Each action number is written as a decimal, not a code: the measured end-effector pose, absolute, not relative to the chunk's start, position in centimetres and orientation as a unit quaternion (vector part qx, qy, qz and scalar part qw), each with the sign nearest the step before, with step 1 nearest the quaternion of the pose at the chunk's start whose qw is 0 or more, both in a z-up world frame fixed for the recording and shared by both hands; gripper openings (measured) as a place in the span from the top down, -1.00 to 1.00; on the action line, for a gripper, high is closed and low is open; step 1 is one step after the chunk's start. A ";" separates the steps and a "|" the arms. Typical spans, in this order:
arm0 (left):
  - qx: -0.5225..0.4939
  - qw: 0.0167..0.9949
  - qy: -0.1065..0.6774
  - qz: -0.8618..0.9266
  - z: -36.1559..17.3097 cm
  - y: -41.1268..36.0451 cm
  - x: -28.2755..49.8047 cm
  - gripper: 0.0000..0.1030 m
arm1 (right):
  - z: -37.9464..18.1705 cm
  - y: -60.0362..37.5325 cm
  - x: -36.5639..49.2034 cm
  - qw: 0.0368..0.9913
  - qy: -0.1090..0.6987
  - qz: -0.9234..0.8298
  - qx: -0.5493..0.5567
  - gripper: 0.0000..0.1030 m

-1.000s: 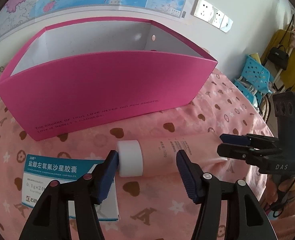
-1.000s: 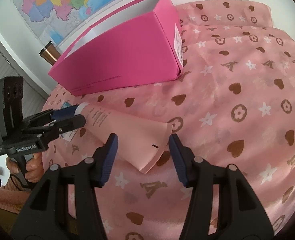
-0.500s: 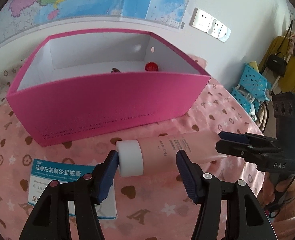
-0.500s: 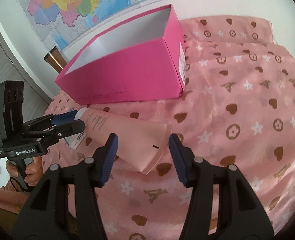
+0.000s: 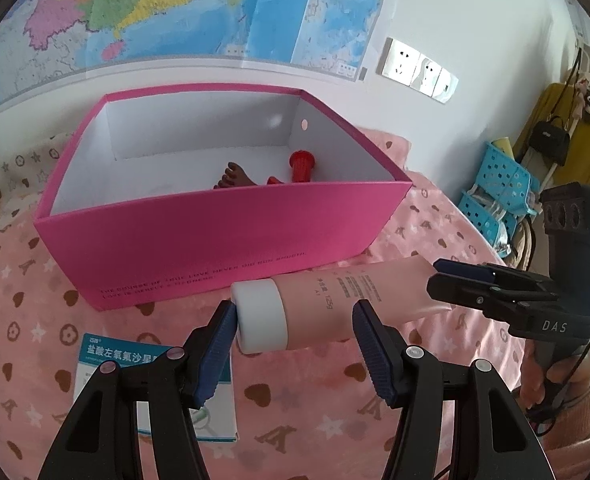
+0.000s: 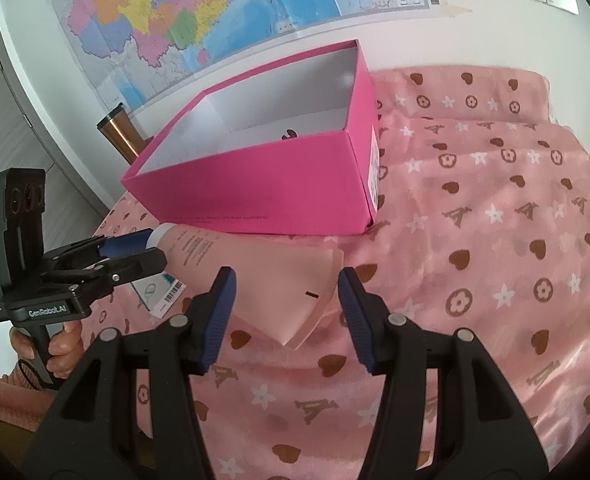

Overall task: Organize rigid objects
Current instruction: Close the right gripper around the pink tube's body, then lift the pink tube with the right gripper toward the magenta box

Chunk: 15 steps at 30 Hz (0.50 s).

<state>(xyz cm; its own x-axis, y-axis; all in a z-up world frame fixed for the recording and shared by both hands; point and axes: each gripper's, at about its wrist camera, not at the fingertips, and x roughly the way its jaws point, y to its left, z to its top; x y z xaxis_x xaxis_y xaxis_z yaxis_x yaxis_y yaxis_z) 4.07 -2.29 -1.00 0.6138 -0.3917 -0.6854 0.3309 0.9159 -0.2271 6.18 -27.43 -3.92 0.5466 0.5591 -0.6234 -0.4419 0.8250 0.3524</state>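
Note:
A pink tube (image 5: 327, 304) with a white cap (image 5: 259, 318) is held up in the air between both grippers, level with the front wall of an open pink box (image 5: 223, 224). My left gripper (image 5: 291, 340) spans the cap end, its left pad touching the cap. My right gripper (image 6: 285, 304) spans the flat crimped end (image 6: 295, 300). The jaws of both stand wide; neither looks fully closed on the tube. Inside the box lie a red item (image 5: 302, 163) and a dark brown foot-shaped item (image 5: 235, 176). A white and teal medicine box (image 5: 151, 384) lies on the pink cloth below my left gripper.
The pink patterned cloth (image 6: 495, 240) covers the surface. A metal tumbler (image 6: 117, 132) stands behind the box's left end. A wall with a map (image 5: 175, 8) is close behind the box. Blue baskets (image 5: 499, 188) stand off to the right.
Both grippers have risen with the tube, lifting it off the cloth. The box's inside and the items in it now show from above.

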 end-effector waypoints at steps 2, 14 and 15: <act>-0.039 0.898 0.389 -0.201 -0.9 -2.2 4.0 -0.17 | -3.8 -27.4 6.2 0.877 0.379 0.286 0.077 -0.08; -0.040 0.904 0.377 -0.197 -0.2 -2.1 3.8 -0.17 | -2.9 -27.0 6.2 0.882 0.365 0.290 0.072 -0.09; -0.039 0.905 0.376 -0.197 -0.1 -2.1 3.7 -0.17 | -2.9 -27.0 6.3 0.882 0.365 0.290 0.072 -0.09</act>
<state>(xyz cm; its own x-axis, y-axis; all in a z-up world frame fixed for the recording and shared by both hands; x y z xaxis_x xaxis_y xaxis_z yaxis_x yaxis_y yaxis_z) 3.75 -2.14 -0.07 0.6403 -0.3859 -0.6641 0.3267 0.9193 -0.2193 6.28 -27.04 -2.91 0.5653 0.5639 -0.6020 -0.4585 0.8215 0.3390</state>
